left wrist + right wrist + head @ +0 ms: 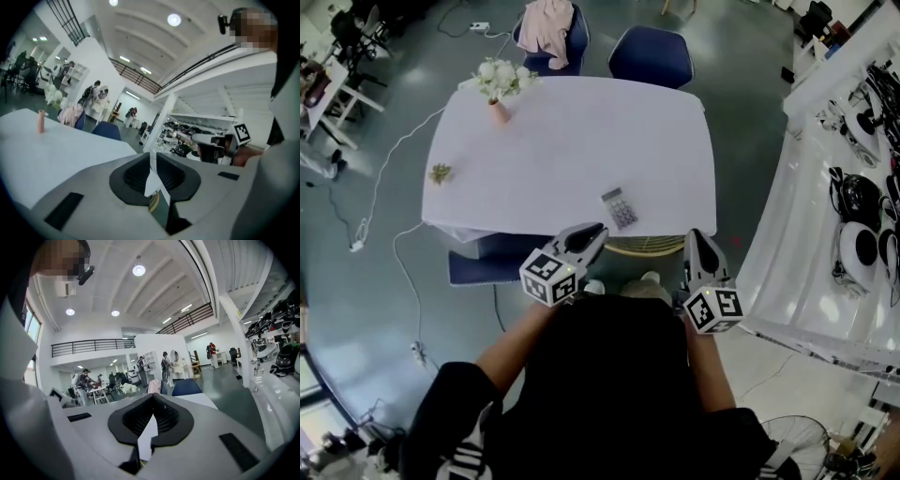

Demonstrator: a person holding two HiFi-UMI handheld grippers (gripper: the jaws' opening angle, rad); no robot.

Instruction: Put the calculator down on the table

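calculator (pixel 619 208): flat and face up on the white-clothed tabletop (pixel 572 141), about 5 o'clock from the cloth's middle, close to the near edge; no gripper touching it.
left gripper (pixel 598 230): over the near edge of the tabletop, marker cube toward the person; jaws pinched together with only a hairline slit, nothing between them.
calculator vs left jaws: at 1 o'clock from the tips in the head view, near but clearly apart.
right gripper (pixel 696 234): just off the near right corner of the tabletop, pointing roughly level; jaws closed tip to tip, empty.
calculator vs right jaws: between 9 and 10 o'clock from the tips, farther off than from the left jaws.
gripper views: neither shows the calculator; left gripper view looks across the cloth and catches the right gripper at 3 o'clock.
vase of white flowers (pixel 499 89): upright at the 11 o'clock corner.
small brownish thing (pixel 441 172): at the 9 o'clock edge, too small to identify.
blue chairs (pixel 652 54): two along the 12 o'clock side, the left one with a pink garment (pixel 548 28) draped over it.
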